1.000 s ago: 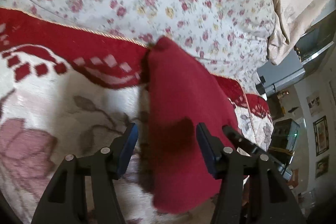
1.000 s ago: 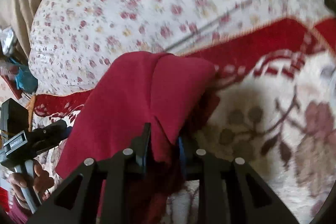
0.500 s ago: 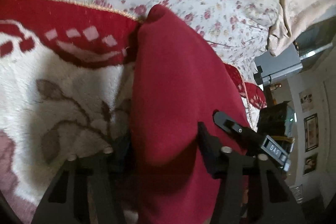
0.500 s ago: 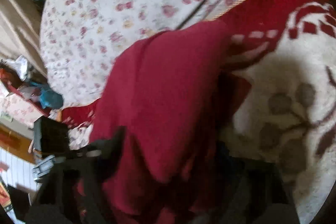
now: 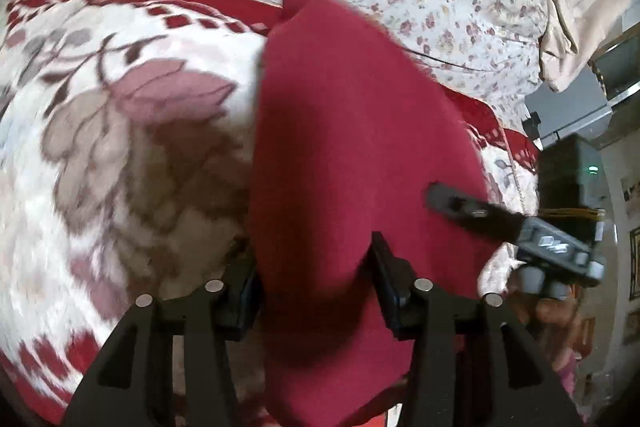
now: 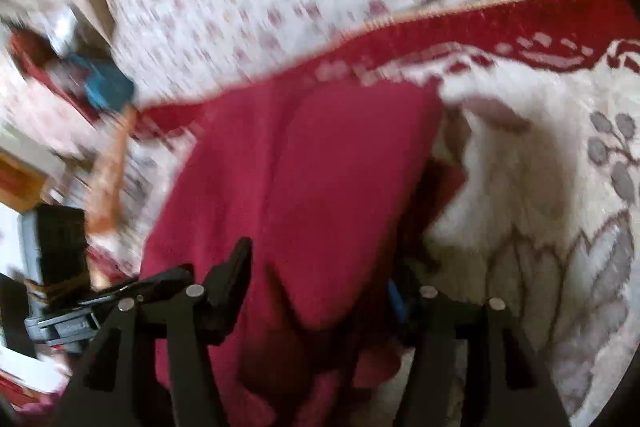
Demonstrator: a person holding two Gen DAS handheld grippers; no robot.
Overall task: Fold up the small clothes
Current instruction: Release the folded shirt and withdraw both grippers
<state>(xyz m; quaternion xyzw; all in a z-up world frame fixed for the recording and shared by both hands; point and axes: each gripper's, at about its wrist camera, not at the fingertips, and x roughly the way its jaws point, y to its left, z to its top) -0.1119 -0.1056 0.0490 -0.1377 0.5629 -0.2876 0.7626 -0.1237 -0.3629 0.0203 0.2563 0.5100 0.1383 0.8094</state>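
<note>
Your right gripper [image 6: 316, 291] had the red garment [image 5: 360, 155] pinched a second ago; its jaws have since spread, the cloth draped loosely between them. Your left gripper's [image 5: 316, 283] jaws narrowed, then just reopened slightly, around the fold. Both hands slid across the blanket [image 5: 120, 147].

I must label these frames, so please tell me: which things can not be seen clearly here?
- Garment type: both views, bunched folds hide its shape.
- Left tongs grip: left view, cloth covers the pads.
- Right tongs grip: right view, cloth and blur.
- Clutter beside the bed: right view, motion blur.
- Blanket extent: cut by the edges.
</note>
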